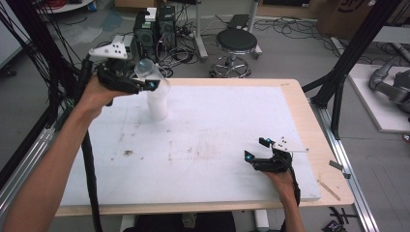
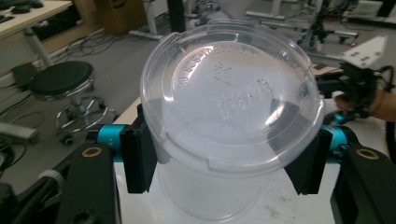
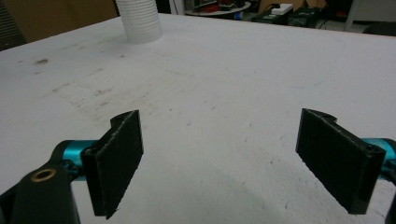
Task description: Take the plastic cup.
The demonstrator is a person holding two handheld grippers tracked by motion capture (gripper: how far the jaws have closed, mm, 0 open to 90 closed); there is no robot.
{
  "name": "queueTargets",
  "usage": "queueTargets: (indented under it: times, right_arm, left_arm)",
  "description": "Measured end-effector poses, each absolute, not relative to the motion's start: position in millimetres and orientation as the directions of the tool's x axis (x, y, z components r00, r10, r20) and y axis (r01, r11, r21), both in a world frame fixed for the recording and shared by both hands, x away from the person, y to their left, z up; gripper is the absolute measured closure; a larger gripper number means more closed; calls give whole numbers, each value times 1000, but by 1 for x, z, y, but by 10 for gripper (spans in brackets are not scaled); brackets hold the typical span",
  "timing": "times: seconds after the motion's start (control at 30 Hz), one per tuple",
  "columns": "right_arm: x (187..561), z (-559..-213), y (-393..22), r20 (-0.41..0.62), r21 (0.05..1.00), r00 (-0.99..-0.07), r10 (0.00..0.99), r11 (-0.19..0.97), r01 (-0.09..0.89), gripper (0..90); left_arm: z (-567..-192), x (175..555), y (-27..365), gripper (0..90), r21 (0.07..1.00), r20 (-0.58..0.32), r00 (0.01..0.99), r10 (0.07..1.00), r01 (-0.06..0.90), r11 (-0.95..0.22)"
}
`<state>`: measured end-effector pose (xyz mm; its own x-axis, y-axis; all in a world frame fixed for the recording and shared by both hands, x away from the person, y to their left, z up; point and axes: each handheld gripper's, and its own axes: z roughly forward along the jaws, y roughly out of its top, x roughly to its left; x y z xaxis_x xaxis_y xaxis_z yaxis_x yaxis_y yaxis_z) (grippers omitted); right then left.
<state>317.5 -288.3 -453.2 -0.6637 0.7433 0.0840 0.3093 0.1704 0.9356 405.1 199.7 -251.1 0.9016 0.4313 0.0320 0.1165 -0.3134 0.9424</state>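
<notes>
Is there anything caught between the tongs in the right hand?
No: in the right gripper view the right tongs stand wide apart over the bare white table, with nothing between the black pads.

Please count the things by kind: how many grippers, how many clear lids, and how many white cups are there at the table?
Grippers: 2, the left gripper and the right gripper
Clear lids: 1, the clear lid, held between the left gripper's pads above the cup
White cups: 1, the white cup
Total: 4
</notes>
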Motion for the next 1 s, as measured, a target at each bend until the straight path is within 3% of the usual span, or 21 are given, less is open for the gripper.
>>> queueTargets:
  times: [0.47, 1.0]
  right_arm:
    - [318, -453, -288, 83, 935, -664, 743, 172, 309, 147]
    - [319, -453, -287, 76, 932, -662, 746, 182, 312, 147]
  left_arm:
    - [-319, 352, 168, 366, 973, -8, 950, 312, 79, -216]
    - [-364, 344, 158, 366, 976, -63, 964, 257, 113, -186]
